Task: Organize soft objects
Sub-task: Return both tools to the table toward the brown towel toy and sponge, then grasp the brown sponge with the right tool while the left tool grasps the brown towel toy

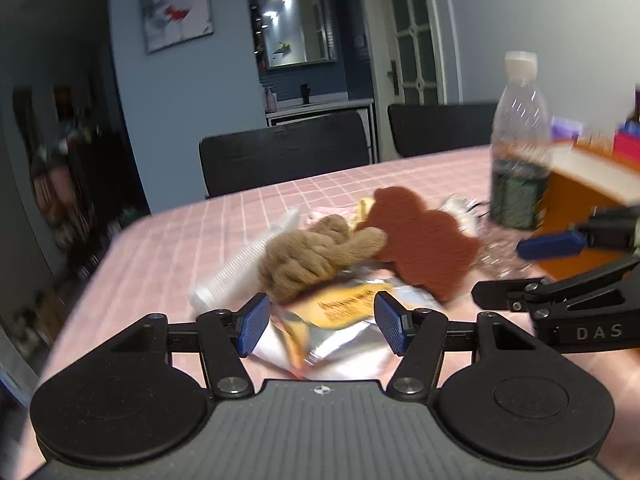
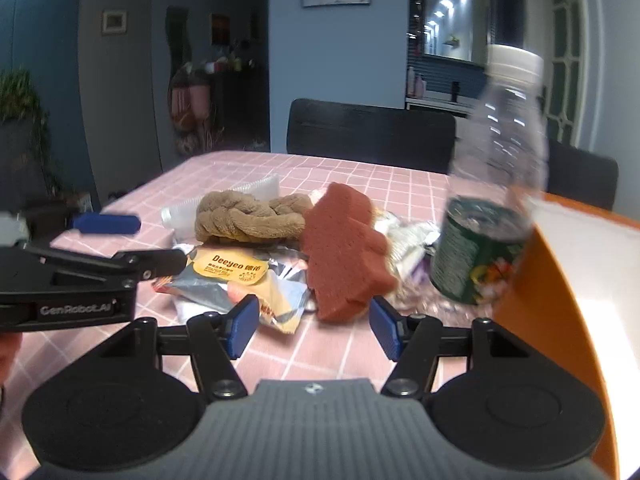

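A tan braided plush [image 1: 316, 256] [image 2: 248, 216] lies in a heap on the pink checked tablecloth [image 1: 168, 248]. A red-brown sponge [image 1: 424, 240] [image 2: 344, 252] leans over its right end. Under both lies a silver and yellow snack packet [image 1: 344, 312] [image 2: 232, 272]. My left gripper [image 1: 322, 322] [image 2: 156, 242] is open just short of the packet, its pads touching nothing. My right gripper [image 2: 314, 326] [image 1: 498, 270] is open too. The sponge's near end and a packet corner sit ahead of its pads, untouched.
A clear plastic bottle [image 1: 518, 152] [image 2: 496, 184] with a white cap stands right of the heap. Beside it is an orange box [image 1: 580, 200] [image 2: 560, 300]. A white ribbed item [image 1: 240, 268] lies left of the plush. Crumpled wrappers [image 2: 408, 240] sit behind the sponge. Two dark chairs [image 1: 284, 152] stand at the far edge.
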Demonstrator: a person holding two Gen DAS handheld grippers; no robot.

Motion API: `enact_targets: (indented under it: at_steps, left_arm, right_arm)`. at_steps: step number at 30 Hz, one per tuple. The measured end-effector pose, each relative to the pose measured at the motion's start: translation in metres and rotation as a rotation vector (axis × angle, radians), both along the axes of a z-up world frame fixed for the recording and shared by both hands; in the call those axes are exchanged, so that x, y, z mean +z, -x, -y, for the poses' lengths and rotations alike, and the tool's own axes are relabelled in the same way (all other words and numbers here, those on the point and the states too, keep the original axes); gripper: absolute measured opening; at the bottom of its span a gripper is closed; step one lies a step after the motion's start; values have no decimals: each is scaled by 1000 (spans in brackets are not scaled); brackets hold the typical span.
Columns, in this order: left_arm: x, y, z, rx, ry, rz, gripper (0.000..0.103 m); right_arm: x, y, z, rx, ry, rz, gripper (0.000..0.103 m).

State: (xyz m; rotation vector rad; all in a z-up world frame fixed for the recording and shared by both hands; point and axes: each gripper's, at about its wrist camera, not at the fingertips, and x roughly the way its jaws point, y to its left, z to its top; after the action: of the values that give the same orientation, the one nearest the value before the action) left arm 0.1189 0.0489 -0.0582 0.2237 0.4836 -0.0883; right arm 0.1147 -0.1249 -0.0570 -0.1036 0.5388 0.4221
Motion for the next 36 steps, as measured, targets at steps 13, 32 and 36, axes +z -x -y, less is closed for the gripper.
enact_targets:
  at_steps: [13, 32, 36]
  left_arm:
    - [-11, -63, -2, -190, -192, -20, 80]
    - [-9, -61, 13, -137, -219, 53, 35]
    - [6, -51, 17, -141, -210, 91, 34]
  right_arm:
    - [-17, -63, -55, 10, 310, 151, 71]
    - [-27, -64, -51, -5, 358, 178, 20]
    - [-20, -57, -48, 5, 346, 192, 16]
